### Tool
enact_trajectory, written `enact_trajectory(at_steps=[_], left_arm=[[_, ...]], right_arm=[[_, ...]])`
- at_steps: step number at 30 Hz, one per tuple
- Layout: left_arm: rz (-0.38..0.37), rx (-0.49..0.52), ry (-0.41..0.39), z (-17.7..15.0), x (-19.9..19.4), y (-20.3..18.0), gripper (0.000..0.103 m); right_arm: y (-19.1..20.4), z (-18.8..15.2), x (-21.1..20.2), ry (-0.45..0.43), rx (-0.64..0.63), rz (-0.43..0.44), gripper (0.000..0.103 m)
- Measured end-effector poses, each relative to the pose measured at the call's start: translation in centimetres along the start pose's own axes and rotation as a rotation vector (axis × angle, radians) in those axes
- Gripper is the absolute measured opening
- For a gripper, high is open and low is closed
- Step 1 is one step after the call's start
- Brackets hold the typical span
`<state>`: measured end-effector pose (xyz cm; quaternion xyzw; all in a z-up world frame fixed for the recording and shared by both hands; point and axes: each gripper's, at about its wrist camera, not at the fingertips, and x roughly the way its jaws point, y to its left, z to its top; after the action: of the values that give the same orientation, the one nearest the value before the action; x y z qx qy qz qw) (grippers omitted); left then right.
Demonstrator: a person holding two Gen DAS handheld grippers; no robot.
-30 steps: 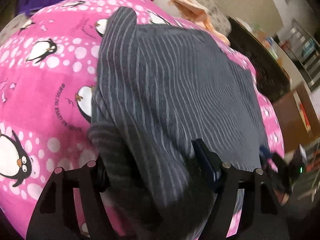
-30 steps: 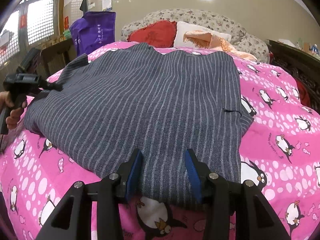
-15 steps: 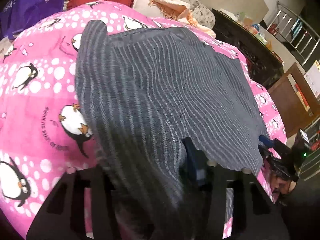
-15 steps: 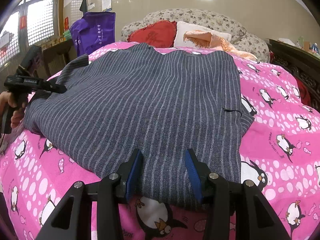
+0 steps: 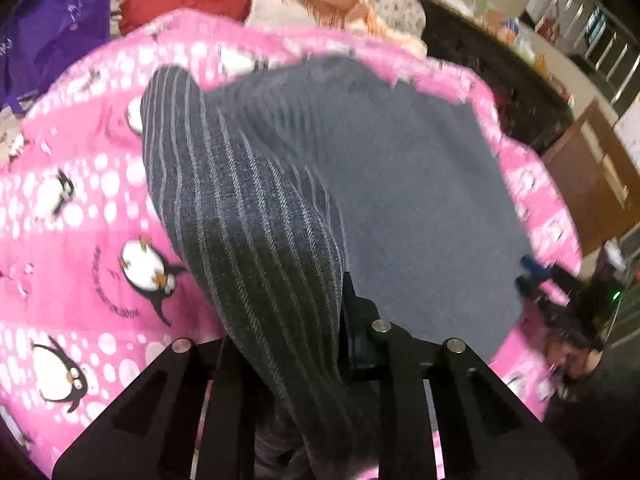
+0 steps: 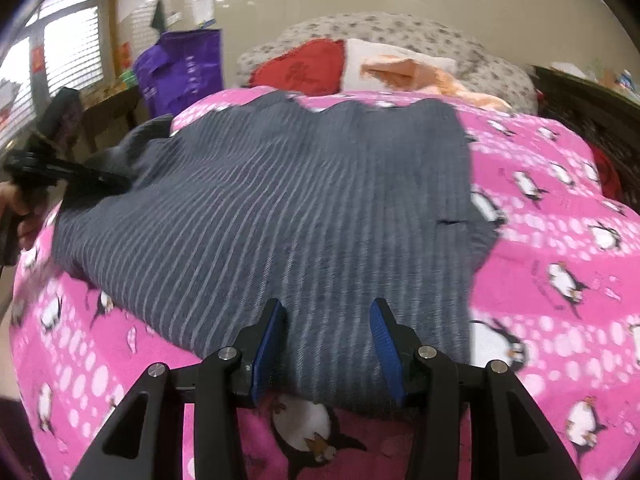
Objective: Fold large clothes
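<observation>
on the pink penguin blanket [image 6: 560, 240], grey striped garment [image 6: 300, 220] lay spread, left gripper [image 5: 280, 344] clamped on its raised sleeve, right gripper [image 6: 326, 344] jaws apart over its near hem

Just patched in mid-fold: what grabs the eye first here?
The big grey pinstriped garment spread over the bright pink penguin-print blanket dominates both views. The left gripper has a bunched sleeve clamped in its jaws; the right gripper sits open-jawed at the near hem. A red cushion lies behind.
</observation>
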<state>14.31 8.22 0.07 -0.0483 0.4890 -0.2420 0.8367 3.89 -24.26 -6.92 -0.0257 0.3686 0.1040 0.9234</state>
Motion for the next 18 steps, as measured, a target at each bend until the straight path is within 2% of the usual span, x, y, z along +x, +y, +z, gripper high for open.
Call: enact_trajectory(at_steps=[4,7,11,14,18], left_arm=[[-0.110,-0.107,-0.043,2.7,-2.5,-2.7,0.015],[-0.163,-0.123,-0.042,4.0,-2.5,-6.3,0.015],[-0.203,-0.103,-0.015,5.9,-0.5,-12.8,0.015],[-0.192,-0.087,-0.007,7.8,1.5,-16.9,0.015],[-0.243,-0.162,0.006,10.7,5.8,-20.7,0.015]], right_arm=[[-2.9,1.7,-2.1,0.039,0.142,-0.149,0.043],[-4.8,2.2,-2.7,0.089,0.188,-0.270,0.048],[-6.1,1.2,-3.3,0.105,0.189,-0.275,0.048],[-7.3,-0.2,-3.8,0.102,0.224,-0.267,0.048],[-9.4,-2.2,-4.5,0.102,0.258,-0.308,0.048]])
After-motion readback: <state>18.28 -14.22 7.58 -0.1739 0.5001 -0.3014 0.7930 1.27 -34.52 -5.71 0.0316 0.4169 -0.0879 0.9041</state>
